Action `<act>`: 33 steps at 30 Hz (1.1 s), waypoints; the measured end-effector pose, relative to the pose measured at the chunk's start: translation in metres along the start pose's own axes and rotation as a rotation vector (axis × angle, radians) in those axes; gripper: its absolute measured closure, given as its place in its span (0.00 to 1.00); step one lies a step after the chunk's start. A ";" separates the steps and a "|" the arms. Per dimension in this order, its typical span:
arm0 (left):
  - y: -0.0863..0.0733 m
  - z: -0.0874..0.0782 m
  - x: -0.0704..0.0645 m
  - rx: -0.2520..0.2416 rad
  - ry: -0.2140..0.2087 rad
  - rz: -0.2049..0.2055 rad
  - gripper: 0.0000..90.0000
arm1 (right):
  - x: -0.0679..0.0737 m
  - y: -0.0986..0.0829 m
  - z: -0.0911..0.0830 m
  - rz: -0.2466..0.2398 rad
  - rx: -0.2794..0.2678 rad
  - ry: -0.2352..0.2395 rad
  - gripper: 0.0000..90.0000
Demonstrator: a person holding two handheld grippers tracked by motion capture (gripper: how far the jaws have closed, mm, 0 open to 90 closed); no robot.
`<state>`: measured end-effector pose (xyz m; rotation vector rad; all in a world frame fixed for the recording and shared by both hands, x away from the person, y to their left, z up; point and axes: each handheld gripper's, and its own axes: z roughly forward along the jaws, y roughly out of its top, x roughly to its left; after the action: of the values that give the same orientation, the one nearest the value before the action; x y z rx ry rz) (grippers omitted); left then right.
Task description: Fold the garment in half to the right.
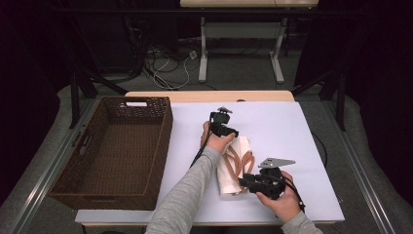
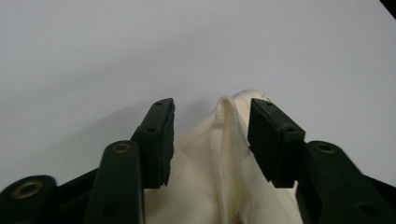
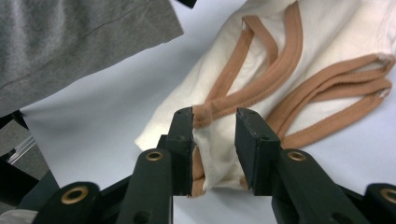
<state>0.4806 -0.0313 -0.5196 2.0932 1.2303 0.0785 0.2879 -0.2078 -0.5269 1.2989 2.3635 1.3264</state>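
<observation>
One folded cream garment point(image 1: 233, 165) with tan straps is laid on the white bench point(image 1: 282, 126), right of the wicker basket point(image 1: 117, 151), long axis running from near edge to far edge. Left gripper point(image 1: 229, 132) fingers are spread narrowly around its far end. Right gripper point(image 1: 243, 183) fingers are set narrowly apart astride its near strap end.

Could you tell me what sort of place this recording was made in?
Probably a lab or workshop set up for recording: a white-topped table ringed by dark curtains, loose cables on the floor behind it, and a second table farther back.
</observation>
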 end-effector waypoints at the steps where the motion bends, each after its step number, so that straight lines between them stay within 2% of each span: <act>1: -0.001 -0.003 0.001 -0.011 -0.001 -0.003 0.54 | 0.000 0.001 0.001 -0.008 -0.001 -0.005 0.72; 5: -0.005 -0.014 0.007 -0.051 0.002 -0.016 0.52 | 0.001 0.009 0.005 -0.042 -0.029 -0.035 0.69; 8: -0.008 -0.020 0.012 -0.070 -0.001 -0.024 0.51 | 0.001 0.016 0.011 -0.102 -0.057 -0.070 0.65; 14: -0.015 -0.028 0.020 -0.083 -0.005 -0.041 0.51 | 0.001 0.031 0.027 -0.147 -0.059 -0.112 0.61; 20: -0.020 -0.034 0.024 -0.109 0.029 -0.040 0.47 | 0.002 0.047 0.050 -0.181 -0.025 -0.160 0.60; 24: -0.024 -0.038 0.028 -0.140 0.072 0.003 0.45 | -0.002 0.054 0.069 -0.202 -0.001 -0.202 0.60; 26: -0.026 -0.039 0.032 -0.141 0.068 0.001 0.45 | -0.003 0.055 0.077 -0.199 0.000 -0.215 0.60; 27: -0.027 -0.040 0.032 -0.144 0.063 -0.013 0.45 | -0.003 0.056 0.080 -0.201 0.018 -0.224 0.60; 29: -0.029 -0.042 0.035 -0.154 0.062 -0.003 0.45 | -0.002 0.057 0.084 -0.210 0.018 -0.244 0.60; 30: -0.030 -0.043 0.035 -0.156 0.062 -0.015 0.44 | -0.002 0.057 0.087 -0.221 0.009 -0.248 0.61; 33: -0.033 -0.044 0.036 -0.168 0.051 -0.021 0.43 | 0.000 0.060 0.089 -0.222 0.033 -0.273 0.70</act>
<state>0.4588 0.0307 -0.5156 1.9433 1.2318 0.2195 0.3679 -0.1372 -0.5359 1.1060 2.2684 0.9828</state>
